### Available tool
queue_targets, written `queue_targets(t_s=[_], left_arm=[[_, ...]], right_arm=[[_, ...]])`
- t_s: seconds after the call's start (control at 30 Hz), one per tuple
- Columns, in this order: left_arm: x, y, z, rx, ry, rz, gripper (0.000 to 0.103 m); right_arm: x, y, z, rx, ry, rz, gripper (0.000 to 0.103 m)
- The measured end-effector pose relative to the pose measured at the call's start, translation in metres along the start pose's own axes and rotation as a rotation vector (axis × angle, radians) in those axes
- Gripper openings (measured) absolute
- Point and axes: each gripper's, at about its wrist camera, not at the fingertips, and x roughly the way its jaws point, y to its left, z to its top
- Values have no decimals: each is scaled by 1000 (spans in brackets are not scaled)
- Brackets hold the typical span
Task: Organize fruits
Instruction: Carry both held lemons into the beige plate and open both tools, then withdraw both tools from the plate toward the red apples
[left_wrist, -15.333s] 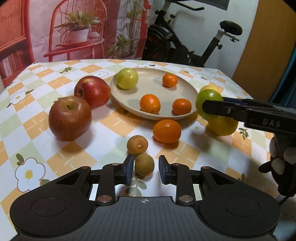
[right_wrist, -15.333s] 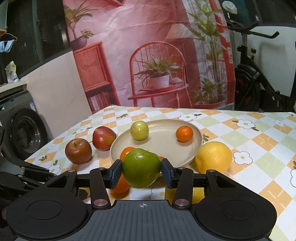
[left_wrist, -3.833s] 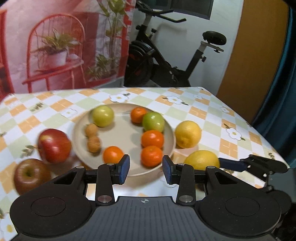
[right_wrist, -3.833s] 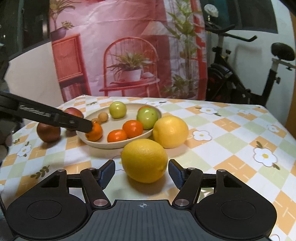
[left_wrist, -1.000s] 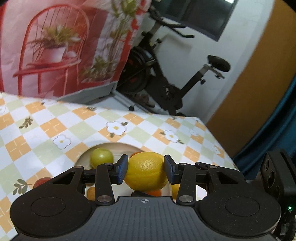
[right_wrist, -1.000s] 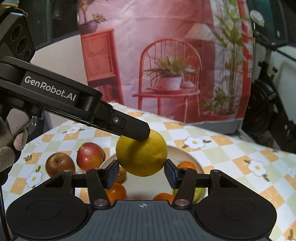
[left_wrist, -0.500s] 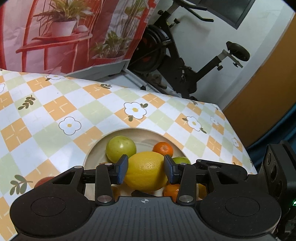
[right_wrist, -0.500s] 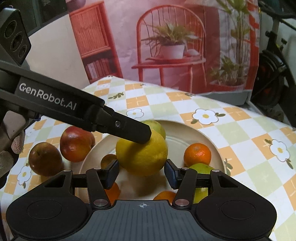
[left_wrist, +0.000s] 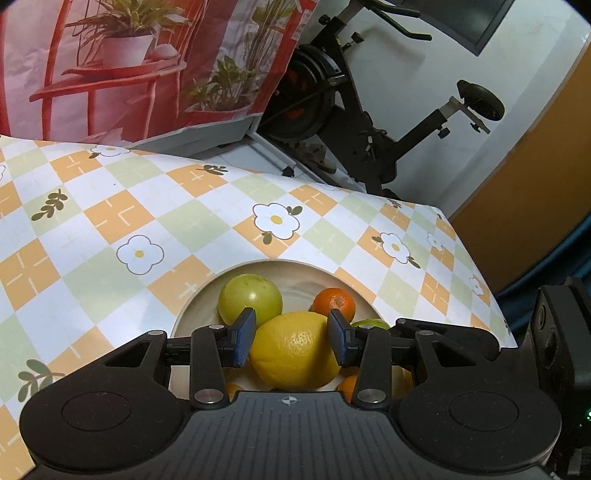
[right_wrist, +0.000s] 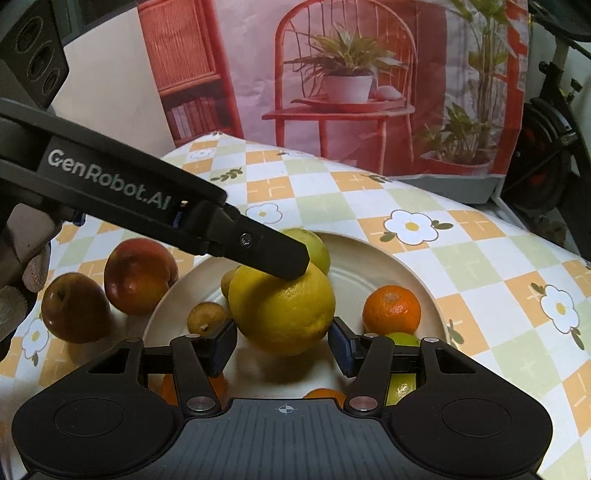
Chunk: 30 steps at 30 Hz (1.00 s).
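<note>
My left gripper (left_wrist: 291, 341) is shut on a yellow lemon (left_wrist: 295, 349) low over the beige plate (left_wrist: 192, 306). In the right wrist view the same lemon (right_wrist: 282, 310) sits between my right gripper's (right_wrist: 282, 349) open pads, which stand apart from it, and the left gripper's finger (right_wrist: 258, 247) lies across its top. The plate (right_wrist: 369, 258) holds a green apple (left_wrist: 250, 299), tangerines (right_wrist: 391, 310), two small brown fruits (right_wrist: 206, 318) and a lime (right_wrist: 402, 339).
Two red apples (right_wrist: 140, 275) lie on the checked tablecloth (right_wrist: 480, 266) left of the plate. An exercise bike (left_wrist: 369, 122) and a printed backdrop (right_wrist: 351, 81) stand behind the table. The table's far edge (left_wrist: 258, 170) is near.
The lemon has come down onto the plate among the fruits. My right gripper's pads have opened off it, while my left gripper still holds it.
</note>
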Motion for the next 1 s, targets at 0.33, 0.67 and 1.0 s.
queue_targets(t_s=[0.33,0.67,1.0], left_arm=[[-4,-1,-3,18,-8,57,45],[-27,-7,-7,36,-61,91,44],[-84,-15,-20,47,-193,157,44]], right_arm=[[-12,1,-1,4,-9,-25,56],[-63,-1,-20,62,-122,-91,56],[-104,-11,-47,198,-234,-122,56]])
